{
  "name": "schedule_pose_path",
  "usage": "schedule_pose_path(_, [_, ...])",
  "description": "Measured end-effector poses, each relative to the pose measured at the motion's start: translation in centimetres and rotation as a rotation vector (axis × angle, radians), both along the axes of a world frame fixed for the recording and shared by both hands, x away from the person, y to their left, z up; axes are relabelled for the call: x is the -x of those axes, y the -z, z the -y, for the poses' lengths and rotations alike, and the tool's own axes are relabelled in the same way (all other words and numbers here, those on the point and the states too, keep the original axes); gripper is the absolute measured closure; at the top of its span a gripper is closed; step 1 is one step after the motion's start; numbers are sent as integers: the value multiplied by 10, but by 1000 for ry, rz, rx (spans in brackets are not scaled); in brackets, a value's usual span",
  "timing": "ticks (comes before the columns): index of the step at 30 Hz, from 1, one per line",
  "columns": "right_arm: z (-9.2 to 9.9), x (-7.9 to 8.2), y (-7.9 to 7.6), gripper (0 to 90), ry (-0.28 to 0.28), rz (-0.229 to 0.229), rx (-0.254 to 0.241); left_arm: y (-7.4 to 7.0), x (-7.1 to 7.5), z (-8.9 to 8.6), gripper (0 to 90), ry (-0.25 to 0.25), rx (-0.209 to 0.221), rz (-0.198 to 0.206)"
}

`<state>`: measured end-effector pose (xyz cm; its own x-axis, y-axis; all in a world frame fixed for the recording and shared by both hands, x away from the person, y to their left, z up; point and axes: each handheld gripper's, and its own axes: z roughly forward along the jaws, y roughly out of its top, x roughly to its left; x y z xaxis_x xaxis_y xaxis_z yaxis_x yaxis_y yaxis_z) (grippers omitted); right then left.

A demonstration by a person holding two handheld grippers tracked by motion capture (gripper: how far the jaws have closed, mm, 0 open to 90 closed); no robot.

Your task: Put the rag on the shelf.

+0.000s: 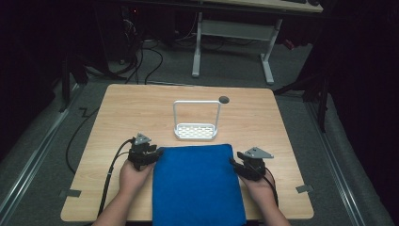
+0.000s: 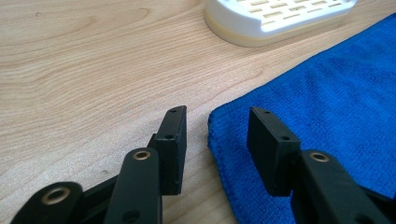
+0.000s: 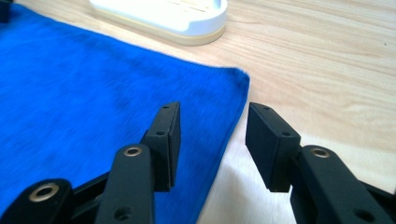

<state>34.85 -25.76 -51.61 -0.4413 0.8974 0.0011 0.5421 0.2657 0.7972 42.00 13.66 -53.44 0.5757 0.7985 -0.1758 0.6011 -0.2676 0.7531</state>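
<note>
A blue cloth (image 1: 197,183) lies flat on the wooden table (image 1: 127,113) and reaches over the near edge. My left gripper (image 1: 157,153) rests at the cloth's far left corner. In the left gripper view the cloth (image 2: 327,107) has its edge between the spread jaws of that gripper (image 2: 217,121), and the pads do not press on it. My right gripper (image 1: 234,163) is at the far right corner. Its jaws (image 3: 212,116) stand apart over the cloth's right edge (image 3: 93,93), one over cloth and one over bare wood.
A white slotted tray with a tall wire handle (image 1: 196,132) stands just beyond the cloth; its base shows as the white tray (image 2: 275,18) and the white tray (image 3: 163,14). A small dark disc (image 1: 224,99) lies behind it. Cables trail off the table's left side.
</note>
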Motion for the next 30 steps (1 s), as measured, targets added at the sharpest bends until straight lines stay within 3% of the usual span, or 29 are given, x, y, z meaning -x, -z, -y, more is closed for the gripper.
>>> schedule_pose_path(1, [-1,-10,1,557,13,-3,2,0,-1,-1,584,-6,17,-8])
schedule_pose_path(4, [-2,-18,2,551,24,-22,11,0,-2,-2,584,-7,25,-13])
schedule_pose_path(12, [-5,-48,6,534,34,-60,14,0,-2,0,616,-11,8,-7])
schedule_pose_path(15, [-6,-55,11,538,30,-70,19,0,-2,-1,677,-6,21,-17])
schedule_pose_path(18, [-8,-60,15,555,33,-92,16,0,-1,0,770,6,7,-11])
schedule_pose_path(20, [-9,-62,15,604,21,-91,19,0,0,2,799,21,-11,-3])
schedule_pose_path(22, [-12,-63,15,639,9,-85,41,0,0,2,838,25,-9,-7])
schedule_pose_path(24, [-13,-64,14,691,15,-91,33,1,-1,1,859,26,-3,-14])
schedule_pose_path(27, [-12,-65,14,873,13,-109,10,1,-1,1,872,28,-5,-14])
schedule_pose_path(30, [-13,-65,14,883,11,-108,11,0,0,2,880,34,-16,-7])
